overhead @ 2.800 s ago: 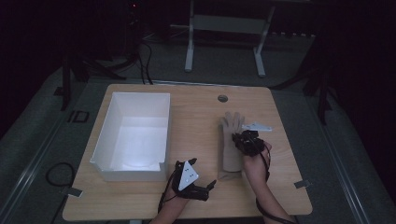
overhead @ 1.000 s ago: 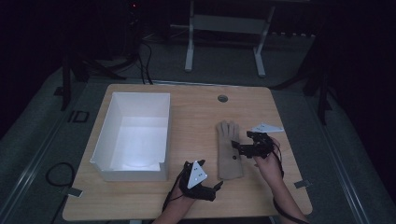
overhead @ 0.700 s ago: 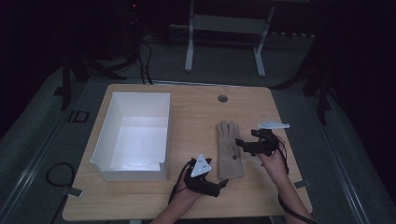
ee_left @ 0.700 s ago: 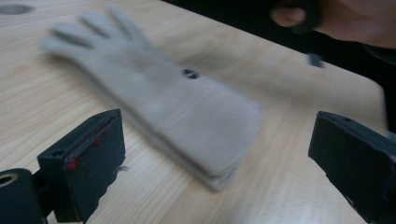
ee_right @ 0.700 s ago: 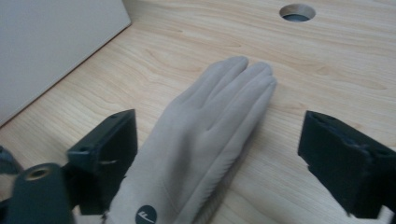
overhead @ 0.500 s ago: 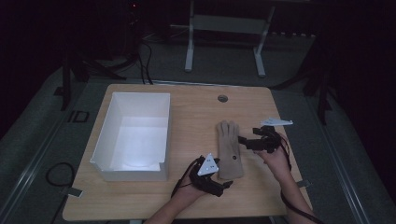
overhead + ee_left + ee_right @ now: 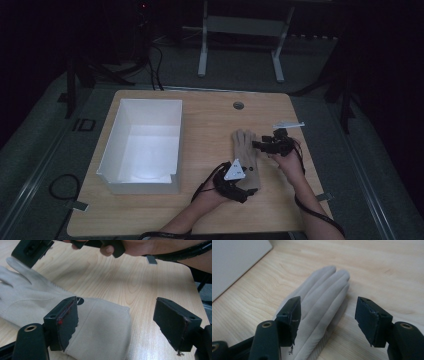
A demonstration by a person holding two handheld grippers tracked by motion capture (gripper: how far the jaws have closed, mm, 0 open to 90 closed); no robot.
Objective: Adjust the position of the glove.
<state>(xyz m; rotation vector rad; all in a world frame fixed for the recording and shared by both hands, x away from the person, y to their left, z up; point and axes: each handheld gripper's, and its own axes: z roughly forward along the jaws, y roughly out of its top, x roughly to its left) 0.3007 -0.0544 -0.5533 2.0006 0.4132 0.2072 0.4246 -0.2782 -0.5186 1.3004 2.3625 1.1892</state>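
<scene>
Closing in on the glove (image 7: pixel 245 157) from two ends. Left tongs (image 7: pixel 125 322) sit at the cuff, jaws apart and just been narrowing; one pad lies against the cuff's edge, the other stands off over bare wood, so nothing is pinched yet. Right tongs (image 7: pixel 327 320) sit at the finger end, jaws apart and likewise just been narrowing; the glove's outer fingers lie between them, untouched by the pads as far as can be told.

Glove lies flat on the table (image 7: pixel 200 107), palm down or up not discernible, right of the white box (image 7: pixel 142 145) and apart from it.

Judged step: taking hold of the glove at both ends, presumably to lift it toward the box. Next move calls for each pair to settle lower so a pad gets under or against the fabric, then finish closing; thin cloth flat on wood may slip out.

View differences: high view gives the layout, both hands and the box's open interior. Left gripper view shows the cuff and a small dark mark near it, plus the other hand beyond. Right gripper view shows the glove's fingertips and a corner of the box wall.
</scene>
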